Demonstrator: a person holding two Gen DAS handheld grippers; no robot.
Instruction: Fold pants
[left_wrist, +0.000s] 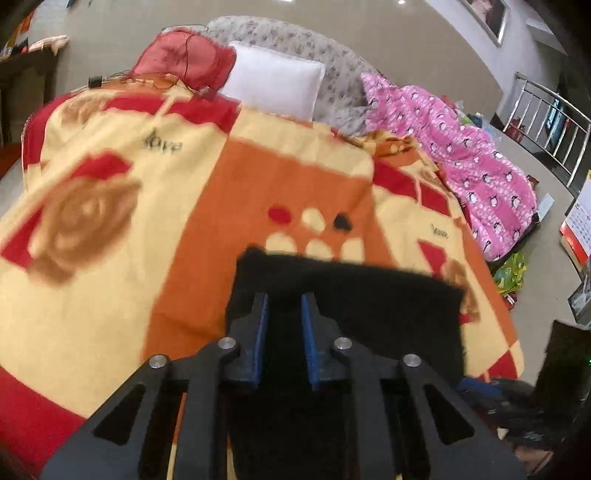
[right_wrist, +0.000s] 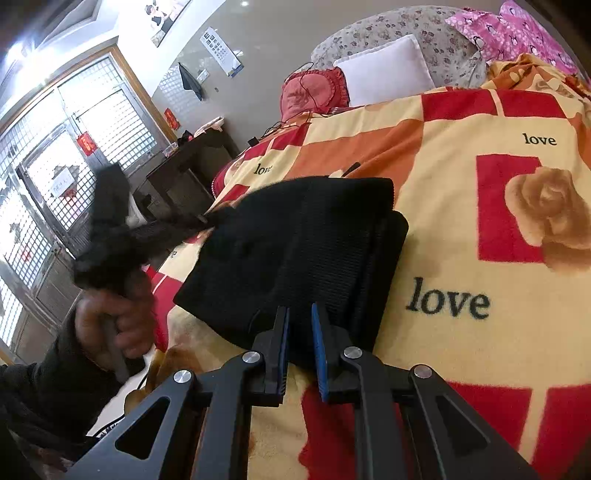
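Black pants (right_wrist: 295, 240) lie folded into a thick block on a yellow, orange and red "love" blanket (right_wrist: 480, 229). In the left wrist view the pants (left_wrist: 369, 302) lie under and ahead of my left gripper (left_wrist: 283, 299), whose blue-padded jaws stand a little apart over the black cloth; a grip cannot be made out. My right gripper (right_wrist: 299, 314) sits at the near edge of the block, jaws narrowly apart around the cloth edge. In the right wrist view the left gripper (right_wrist: 207, 219) touches the block's left side, held by a hand (right_wrist: 114, 317).
A white pillow (left_wrist: 273, 83), a red pillow (left_wrist: 184, 59) with cables, and a pink patterned quilt (left_wrist: 461, 158) lie at the bed's far end. The bed edge drops to the floor on the right. A dark desk (right_wrist: 184, 166) and barred windows stand left.
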